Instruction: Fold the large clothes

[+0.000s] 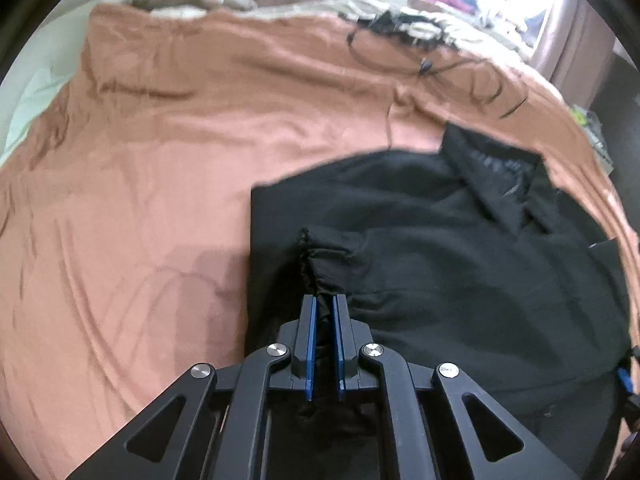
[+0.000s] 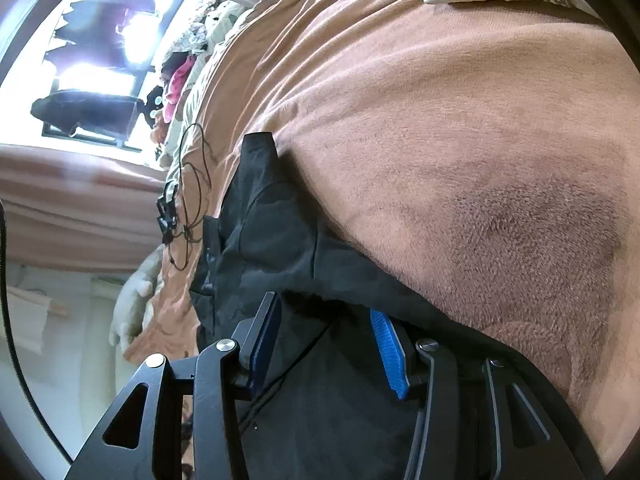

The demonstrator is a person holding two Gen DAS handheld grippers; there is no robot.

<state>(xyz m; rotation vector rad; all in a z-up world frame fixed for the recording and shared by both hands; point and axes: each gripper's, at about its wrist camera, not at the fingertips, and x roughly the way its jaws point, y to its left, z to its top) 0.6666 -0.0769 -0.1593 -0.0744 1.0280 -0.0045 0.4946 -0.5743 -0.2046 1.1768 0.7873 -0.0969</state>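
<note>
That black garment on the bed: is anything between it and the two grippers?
Nothing visible. The left gripper is already shut on a bunched fold of the black garment; the right gripper hangs open right over it.

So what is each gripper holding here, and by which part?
The left gripper is shut on a gathered cuff or hem edge of the black garment. The right gripper stands open over black fabric, gripping nothing.
</note>
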